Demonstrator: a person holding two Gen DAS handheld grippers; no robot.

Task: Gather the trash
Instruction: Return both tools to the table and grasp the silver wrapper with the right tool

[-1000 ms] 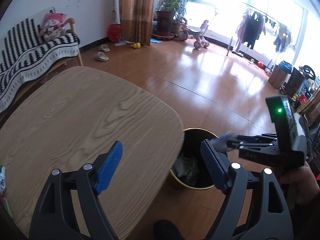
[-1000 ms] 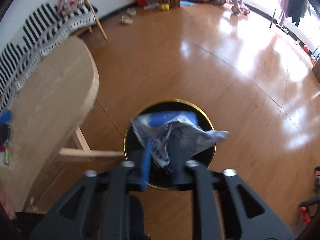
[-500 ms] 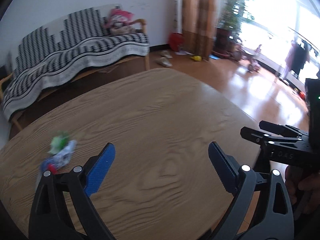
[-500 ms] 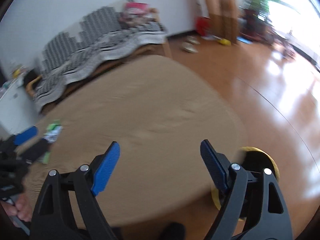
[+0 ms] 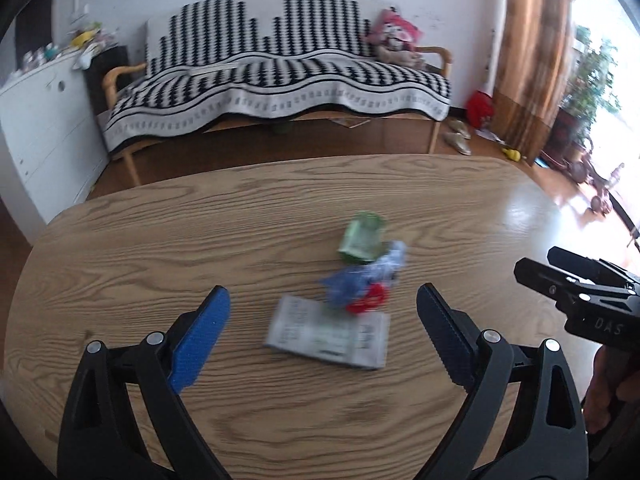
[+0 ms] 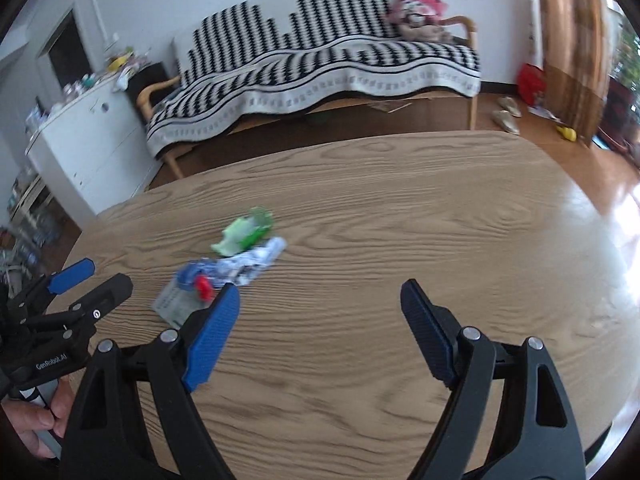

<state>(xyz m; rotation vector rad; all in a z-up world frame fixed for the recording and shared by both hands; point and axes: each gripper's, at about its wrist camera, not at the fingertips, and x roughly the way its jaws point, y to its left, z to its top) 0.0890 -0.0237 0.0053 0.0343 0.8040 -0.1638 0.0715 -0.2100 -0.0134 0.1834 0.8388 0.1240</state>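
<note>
Both grippers are over the wooden table [image 5: 200, 248] now, angled down at its grain. The left gripper [image 5: 322, 334] has its blue-padded jaws spread wide with nothing pinched between them, and its jaws have just been opening further. Directly ahead of it, framed between the two fingers but lying flat on the tabletop, is the trash: a pale printed paper packet [image 5: 328, 338] nearest the camera, a crumpled blue-and-white wrapper [image 5: 370, 276] with a red cap or tab [image 5: 368, 300] touching its near side, and a green wrapper [image 5: 362, 238] just beyond (all of it smeared by motion blur, so any print is unreadable). The right gripper [image 6: 320, 312] stands wide as well, empty, its jaws likewise having just opened out; from its view the same little heap sits to the left of its left finger, the green wrapper [image 6: 244, 234] farthest, the blue-and-white wrapper [image 6: 236, 266] in the middle, the paper packet [image 6: 174, 304] partly hidden behind the blue pad. In the left wrist view the right gripper shows at the right edge, well clear of the trash, with a hand [image 5: 610, 392] gripping its handle below. In the right wrist view the left gripper [image 6: 80, 284] shows at the left edge, near the packet, fingers of a hand [image 6: 36, 424] wrapped round its handle. Behind the table stands a bench with a black-and-white patterned throw [image 5: 280, 68].
</note>
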